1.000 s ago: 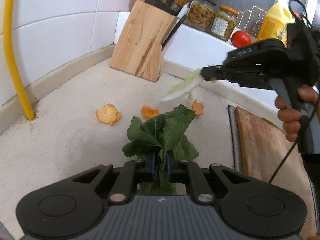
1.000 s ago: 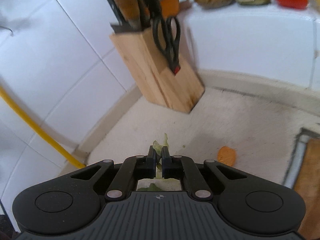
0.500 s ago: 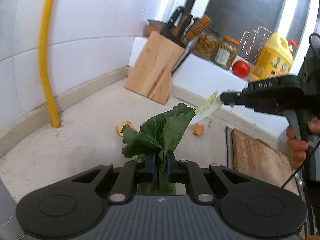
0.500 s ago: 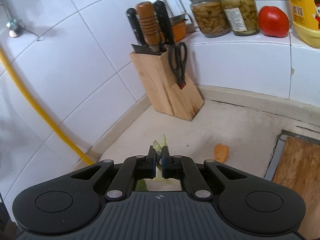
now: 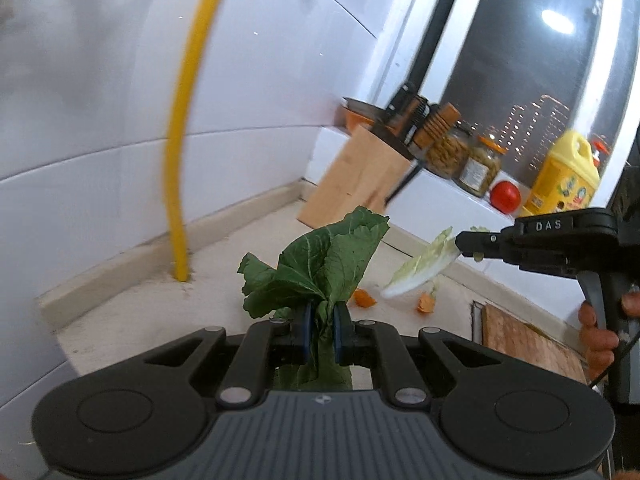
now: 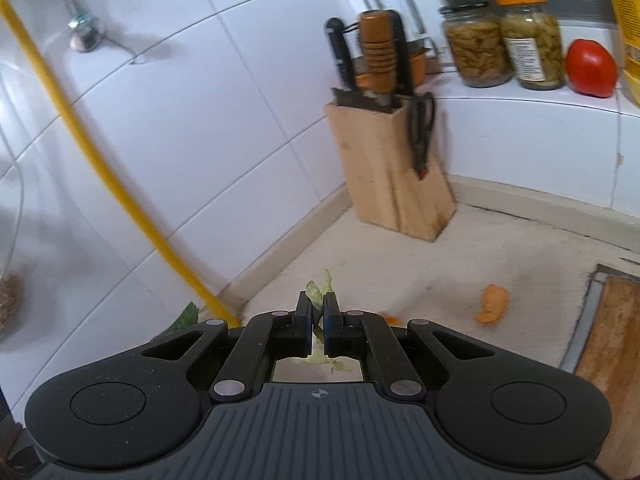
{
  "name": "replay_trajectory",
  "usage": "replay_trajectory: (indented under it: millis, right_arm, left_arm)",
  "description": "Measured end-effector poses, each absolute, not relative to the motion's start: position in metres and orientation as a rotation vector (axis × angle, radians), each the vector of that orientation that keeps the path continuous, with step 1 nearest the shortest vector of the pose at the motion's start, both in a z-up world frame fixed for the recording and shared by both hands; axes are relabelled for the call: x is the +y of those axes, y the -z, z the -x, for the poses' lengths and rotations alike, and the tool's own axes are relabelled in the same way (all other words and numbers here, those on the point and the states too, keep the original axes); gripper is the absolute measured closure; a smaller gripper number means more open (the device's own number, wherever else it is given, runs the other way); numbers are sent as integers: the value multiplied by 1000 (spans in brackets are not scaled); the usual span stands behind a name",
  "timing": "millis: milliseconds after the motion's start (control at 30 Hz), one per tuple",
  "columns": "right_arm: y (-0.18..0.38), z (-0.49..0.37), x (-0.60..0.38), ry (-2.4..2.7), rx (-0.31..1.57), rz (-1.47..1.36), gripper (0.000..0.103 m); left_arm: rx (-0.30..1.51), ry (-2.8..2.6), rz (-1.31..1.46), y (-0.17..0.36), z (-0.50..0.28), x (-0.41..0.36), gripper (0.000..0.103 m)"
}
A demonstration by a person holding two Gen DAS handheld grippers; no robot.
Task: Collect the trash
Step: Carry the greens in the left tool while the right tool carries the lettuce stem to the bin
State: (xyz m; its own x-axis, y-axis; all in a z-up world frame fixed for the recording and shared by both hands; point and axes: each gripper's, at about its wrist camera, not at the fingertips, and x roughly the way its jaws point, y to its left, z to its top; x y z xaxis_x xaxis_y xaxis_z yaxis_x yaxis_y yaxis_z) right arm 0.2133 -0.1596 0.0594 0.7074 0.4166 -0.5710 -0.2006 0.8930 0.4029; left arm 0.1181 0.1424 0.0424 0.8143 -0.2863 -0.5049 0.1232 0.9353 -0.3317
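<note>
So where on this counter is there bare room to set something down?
The widest free patch of counter lies between the knife block and the wooden board. Another runs along the wall between the yellow pipe and the block. Orange peels clutter the middle; the ledge with jars is crowded.

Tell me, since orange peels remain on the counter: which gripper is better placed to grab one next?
Neither yet: the left gripper is shut on a dark green leaf, the right gripper on a pale cabbage leaf. Once emptied, probably the right; an orange peel lies just ahead of it.
</note>
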Motion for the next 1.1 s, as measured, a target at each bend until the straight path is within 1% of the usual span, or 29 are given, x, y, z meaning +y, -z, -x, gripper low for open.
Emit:
replay_trajectory:
  millis: [400,1100]
  right_arm:
    - [-68,-197,-101,-498,726,-270,95]
    - [-76,-175,-82,-535,732,-247,95]
  left_arm:
    - [541,123,312,-52,-74,168,97]
    - [510,134,309,-59,-58,175,97]
